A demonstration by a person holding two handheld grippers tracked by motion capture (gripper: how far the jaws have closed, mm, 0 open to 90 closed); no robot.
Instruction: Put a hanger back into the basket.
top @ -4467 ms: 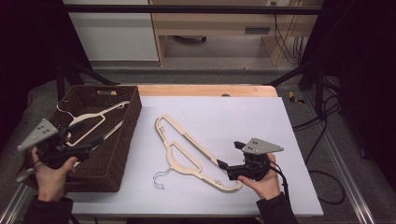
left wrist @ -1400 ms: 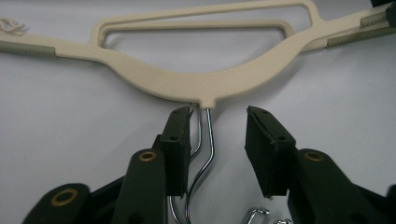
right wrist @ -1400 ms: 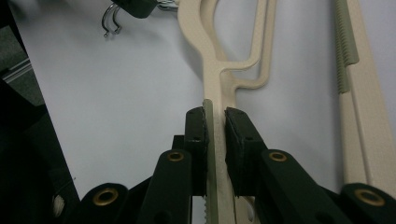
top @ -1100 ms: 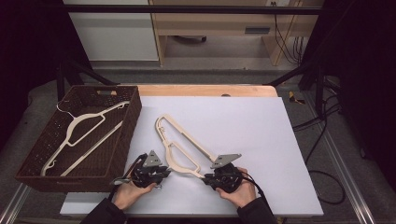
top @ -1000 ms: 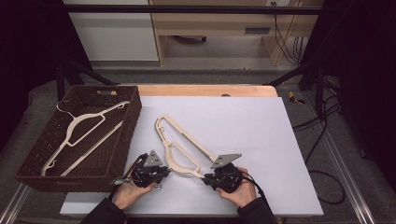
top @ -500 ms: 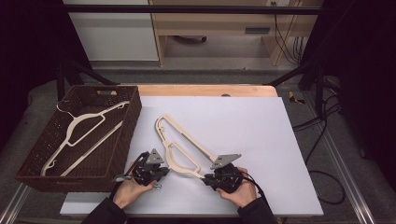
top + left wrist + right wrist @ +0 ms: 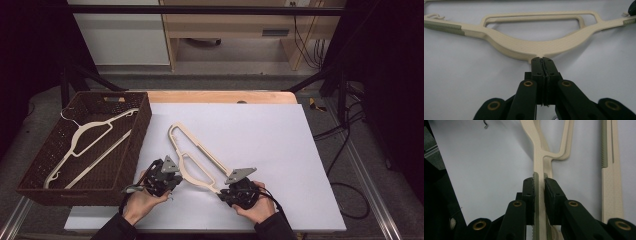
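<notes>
A clothes hanger (image 7: 196, 159) lies on the tabletop (image 7: 280, 145), running from its middle toward the near edge. The left hand-held gripper (image 7: 167, 178) sits at the hanger's left side, the right hand-held gripper (image 7: 229, 192) at its near end. Left of them stands a wicker basket (image 7: 47, 185) with another hanger (image 7: 87, 145) lying in it.

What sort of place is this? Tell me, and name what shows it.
Probably a lab or workshop recording bench, not a home: a white-topped table within a dark frame, cables trailing on the floor, and a wicker basket holding a clothes hanger as a staged prop.
</notes>
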